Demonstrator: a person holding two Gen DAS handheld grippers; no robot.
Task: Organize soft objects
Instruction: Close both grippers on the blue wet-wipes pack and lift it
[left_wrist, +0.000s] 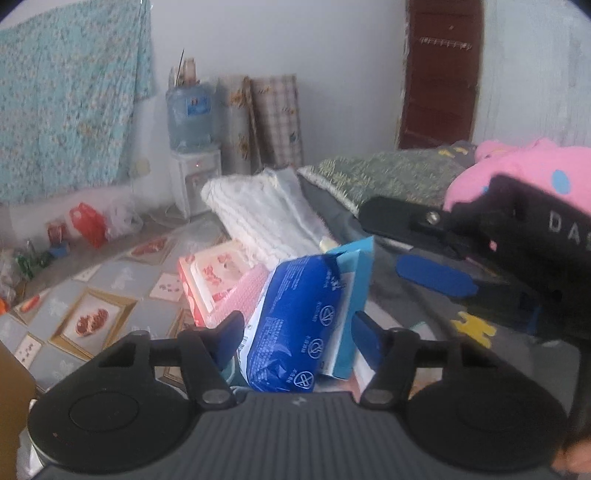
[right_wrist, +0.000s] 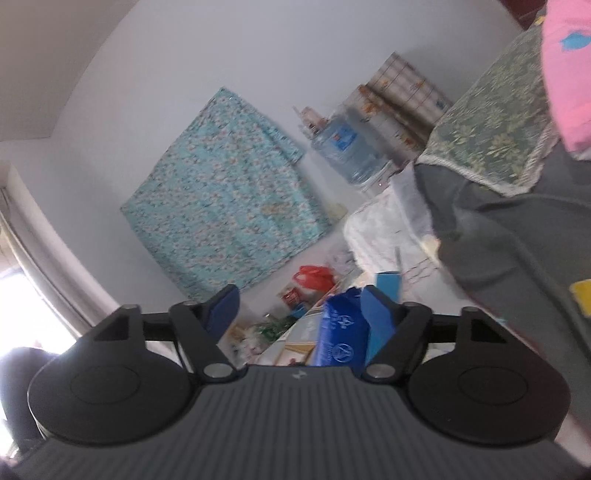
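Left wrist view: left gripper has its fingers about half apart, with the blue soft pack and a light-blue carton standing between them. Whether the pads press on the pack I cannot tell; a gap seems to show on the right side. The pack stands tilted over a floor of patterned tiles, beside a pink-and-white package.

Right gripper enters from the right, close above the carton, fingers part open and empty; a pink plush toy lies just behind it on the grey bed.

Risks, as judged:
- Fingers close on pack and carton together, so the pack slips out.
- Squashy pack deforms, giving a weak hold.
- Both grippers crowd one spot and collide.
- Motion blur suggests speed, so a misjudged approach is likelier.
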